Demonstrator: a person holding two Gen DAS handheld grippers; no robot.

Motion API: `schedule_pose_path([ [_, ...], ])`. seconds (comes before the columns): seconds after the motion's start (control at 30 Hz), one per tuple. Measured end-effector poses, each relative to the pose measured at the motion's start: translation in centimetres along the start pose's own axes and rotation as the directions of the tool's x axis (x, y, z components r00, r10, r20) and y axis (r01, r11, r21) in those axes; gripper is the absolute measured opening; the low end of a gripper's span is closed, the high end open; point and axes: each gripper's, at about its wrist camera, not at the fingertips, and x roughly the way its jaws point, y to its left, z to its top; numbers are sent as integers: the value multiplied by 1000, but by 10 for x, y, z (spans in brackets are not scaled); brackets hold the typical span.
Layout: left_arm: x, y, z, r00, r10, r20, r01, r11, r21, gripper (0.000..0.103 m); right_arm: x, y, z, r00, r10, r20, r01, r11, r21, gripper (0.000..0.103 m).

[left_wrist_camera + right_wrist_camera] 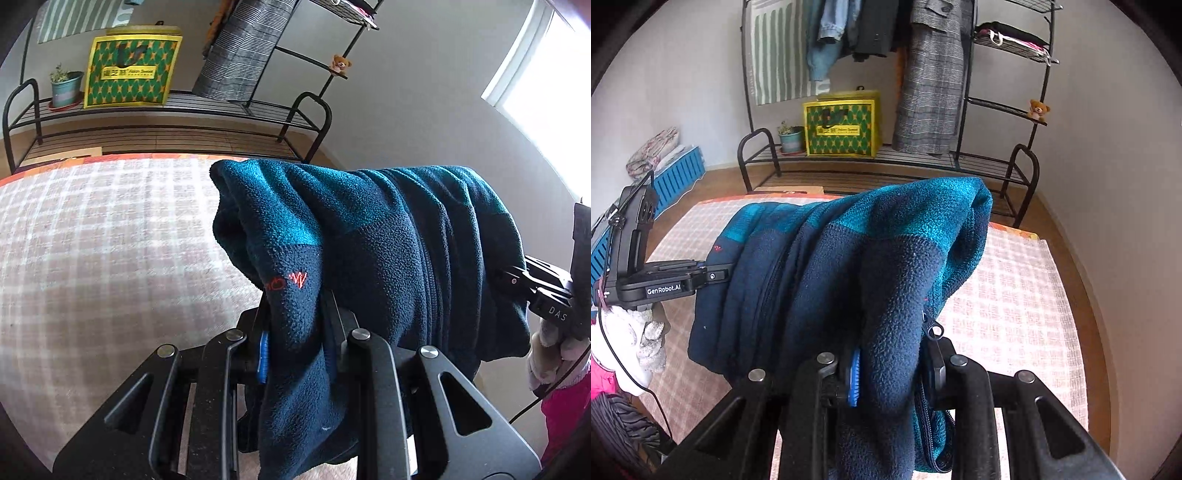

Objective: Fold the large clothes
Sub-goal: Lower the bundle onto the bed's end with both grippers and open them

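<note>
A navy and teal fleece jacket (388,251) hangs bunched in the air between both grippers, above a pink checked tablecloth (110,236). My left gripper (295,332) is shut on one end of the fleece, near a red logo. My right gripper (894,365) is shut on the other end, beside the zipper pull (932,330). The jacket also shows in the right wrist view (849,266). Each gripper shows in the other's view: the right one (517,280) at the right, the left one (716,275) at the left.
A black metal clothes rack (997,162) stands beyond the table with a hanging grey plaid coat (931,81), a yellow-green bag (842,127), a potted plant (790,138) and a teddy bear (1038,109). A blue crate (679,181) sits on the floor at the left. A bright window (546,96) is at the right.
</note>
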Motion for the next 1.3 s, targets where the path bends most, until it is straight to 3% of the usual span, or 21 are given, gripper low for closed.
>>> schedule_pose_path([
  [0.23, 89, -38, 60, 999, -44, 1, 44, 998, 39, 21, 33, -78, 36, 997, -72, 20, 71, 996, 51, 25],
  [0.4, 149, -55, 103, 999, -49, 16, 48, 997, 57, 20, 72, -136, 64, 995, -78, 57, 71, 992, 108, 25],
  [0.7, 243, -51, 140, 999, -47, -4, 47, 998, 37, 20, 155, -200, 81, 995, -76, 67, 63, 982, 176, 25],
  [0.93, 287, -31, 135, 999, 14, -34, -13, 999, 50, 21, 218, -241, 64, 995, -103, -8, 103, 969, 225, 26],
  [1.0, 297, -19, 133, 998, 28, -64, -25, 999, 42, 25, 235, -254, 54, 989, -137, -59, 148, 956, 254, 31],
  [1.07, 298, -11, 133, 998, 5, -58, -4, 1000, 21, 34, 247, -261, 48, 979, -181, -98, 201, 943, 264, 42],
  [1.13, 298, -8, 133, 999, 26, -47, -25, 999, 21, 45, 250, -264, 46, 971, -213, -108, 234, 936, 262, 52],
  [1.3, 281, -12, 132, 997, 65, -31, -63, 997, 47, 46, 237, -265, 48, 960, -260, -107, 279, 925, 258, 54],
])
